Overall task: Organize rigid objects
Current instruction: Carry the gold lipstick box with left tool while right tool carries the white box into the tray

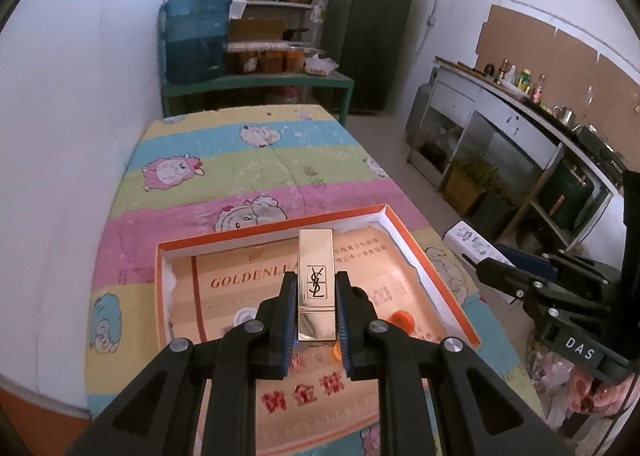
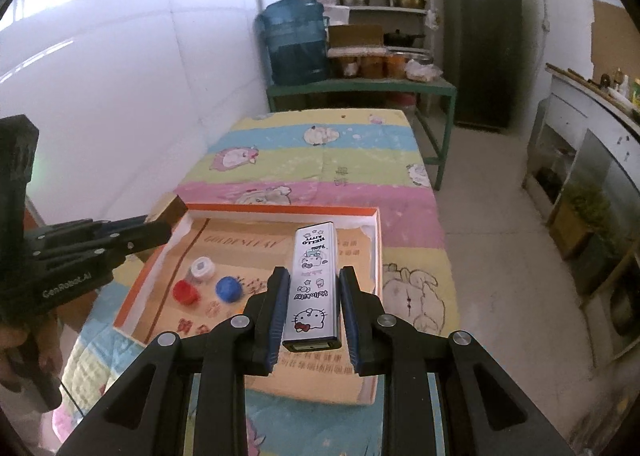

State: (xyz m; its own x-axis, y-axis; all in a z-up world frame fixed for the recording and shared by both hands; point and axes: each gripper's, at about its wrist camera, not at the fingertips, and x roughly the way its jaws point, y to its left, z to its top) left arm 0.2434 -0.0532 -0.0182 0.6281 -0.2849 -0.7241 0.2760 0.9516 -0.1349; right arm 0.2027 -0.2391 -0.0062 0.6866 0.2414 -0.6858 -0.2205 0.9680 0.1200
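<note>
Striped quilt (image 1: 248,159) bears orange tray (image 1: 276,221), caps partly hidden behind gripped lipstick (image 1: 316,288).

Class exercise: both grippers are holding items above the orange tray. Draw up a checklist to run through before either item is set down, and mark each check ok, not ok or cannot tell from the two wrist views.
1. Left gripper firmly clamps the gold lipstick case: ok, pads touch both sides.
2. Right gripper firmly clamps the Hello Kitty case: cannot tell, slight gaps show beside it.
3. Orange tray lies below both items: ok.
4. Bare tray floor for placing: ok, the three bottle caps, such as the blue cap, sit towards the left.
5. Grippers apart from each other: ok.
6. Height above the tray floor: cannot tell.
</note>
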